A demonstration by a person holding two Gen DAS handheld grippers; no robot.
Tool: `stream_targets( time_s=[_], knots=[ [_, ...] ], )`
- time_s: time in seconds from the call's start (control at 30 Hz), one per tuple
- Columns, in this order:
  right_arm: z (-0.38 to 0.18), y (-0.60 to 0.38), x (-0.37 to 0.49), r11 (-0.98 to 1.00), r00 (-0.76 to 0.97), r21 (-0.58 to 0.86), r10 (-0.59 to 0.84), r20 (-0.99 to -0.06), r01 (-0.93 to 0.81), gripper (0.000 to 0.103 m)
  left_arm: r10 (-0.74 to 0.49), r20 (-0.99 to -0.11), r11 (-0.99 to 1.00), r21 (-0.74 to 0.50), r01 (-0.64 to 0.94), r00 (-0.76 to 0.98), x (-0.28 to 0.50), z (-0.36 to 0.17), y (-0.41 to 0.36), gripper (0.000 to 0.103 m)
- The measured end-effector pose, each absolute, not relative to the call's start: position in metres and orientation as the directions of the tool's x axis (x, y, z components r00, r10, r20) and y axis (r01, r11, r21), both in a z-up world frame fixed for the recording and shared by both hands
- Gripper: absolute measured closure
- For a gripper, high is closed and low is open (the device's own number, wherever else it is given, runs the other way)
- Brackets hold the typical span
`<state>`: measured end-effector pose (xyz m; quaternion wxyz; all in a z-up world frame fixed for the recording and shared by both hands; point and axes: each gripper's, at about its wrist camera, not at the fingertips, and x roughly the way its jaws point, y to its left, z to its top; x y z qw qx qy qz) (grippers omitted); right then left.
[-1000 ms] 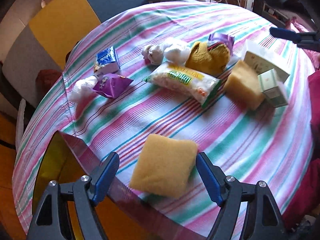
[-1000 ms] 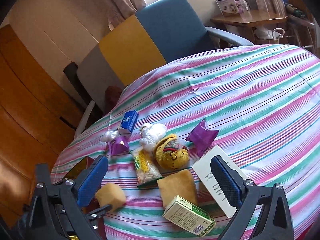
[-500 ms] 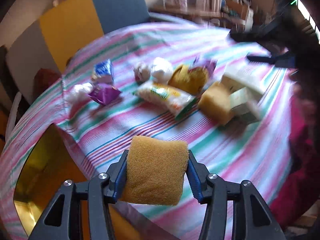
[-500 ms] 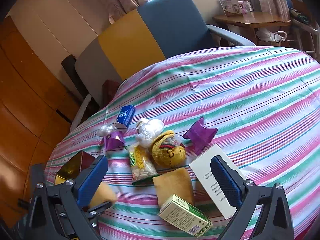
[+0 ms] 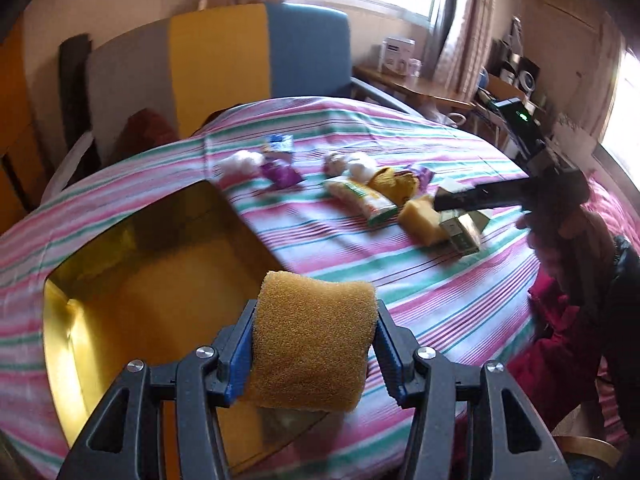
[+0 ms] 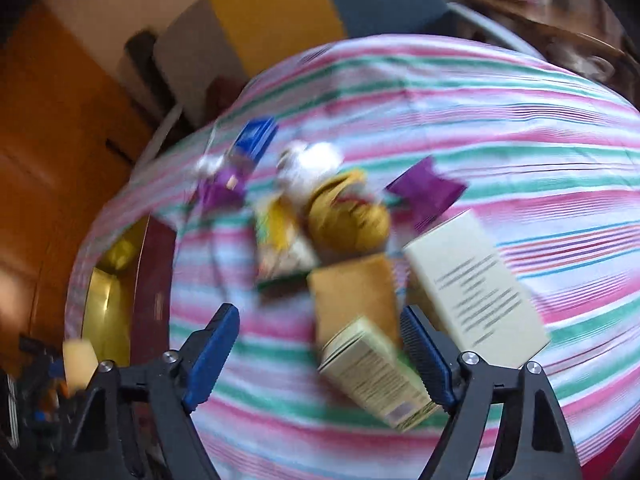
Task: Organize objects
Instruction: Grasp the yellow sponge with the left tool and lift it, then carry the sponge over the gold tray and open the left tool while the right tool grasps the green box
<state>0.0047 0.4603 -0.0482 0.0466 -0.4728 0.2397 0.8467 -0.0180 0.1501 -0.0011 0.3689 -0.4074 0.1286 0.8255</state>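
Left gripper (image 5: 314,344): clenched on a yellow sponge (image 5: 312,340), blue pads pressed into both sides, sponge bulged a little between them.
Yellow sponge: lifted off the cloth, at 6 o'clock in the left wrist view, above the near right edge of the gold box (image 5: 132,280).
Gold box: open, shiny gold inside, dark red outer wall; at 8 o'clock in the left view, at 9 o'clock in the right view (image 6: 108,304). Nothing clearly seen inside.
Right gripper (image 6: 320,356): jaws closing, not yet pressed on anything; green carton (image 6: 376,380) between the blue pads, close to the right pad. Contact with that pad: cannot tell, picture blurred.
Green carton: lying tilted on the striped tablecloth (image 6: 480,120), at 5 o'clock in the right view, touching the second yellow sponge (image 6: 352,292).
Second yellow sponge: just beyond the green carton, beside the white box (image 6: 476,284).
White box: flat on the cloth at 3 o'clock, printed lines on top, unreadable.
Centre group: yellow plush toy (image 6: 348,216), snack bag (image 6: 280,244), white wrapped bundle (image 6: 312,164), all close together at 12 o'clock of the right gripper.
Purple packets: one (image 6: 428,192) right of the plush toy, one (image 6: 224,188) at the left, near a blue packet (image 6: 256,140).
Background: chair (image 5: 256,52) with grey, yellow and blue panels behind the table.
Person: hand and dark sleeve (image 5: 624,280) at 3 o'clock in the left view, holding the right gripper.
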Motion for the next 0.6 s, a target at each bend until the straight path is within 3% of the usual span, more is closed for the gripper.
stream_targets(
  time_s=[0.27,0.3,0.33,0.37,0.6],
  knots=[
    [-0.061,0.441,0.019,-0.949,-0.433,0.148,-0.013,-0.901,-0.279,0.020,0.448,-0.780,-0.797,-0.126,-0.591,-0.438,-0.037,-0.017,0.095,0.049],
    [-0.065,0.441,0.019,-0.951,-0.421,0.133,-0.004,-0.907,-0.278,0.034,0.429,-0.786,-0.814,-0.124,-0.568,-0.445,-0.043,-0.019,0.089,0.049],
    [-0.069,0.441,0.019,-0.954,-0.410,0.110,0.014,-0.912,-0.278,0.069,0.411,-0.791,-0.831,-0.121,-0.543,-0.452,-0.049,-0.021,0.083,0.049],
    [-0.077,0.442,0.017,-0.954,-0.379,0.074,0.044,-0.924,-0.292,0.073,0.394,-0.795,-0.851,-0.125,-0.510,-0.462,-0.056,-0.023,0.074,0.049],
    [-0.075,0.453,0.021,-0.948,-0.417,0.087,0.051,-0.907,-0.305,0.073,0.350,-0.806,-0.928,-0.227,-0.297,-0.477,-0.126,-0.028,0.018,0.049]
  ],
)
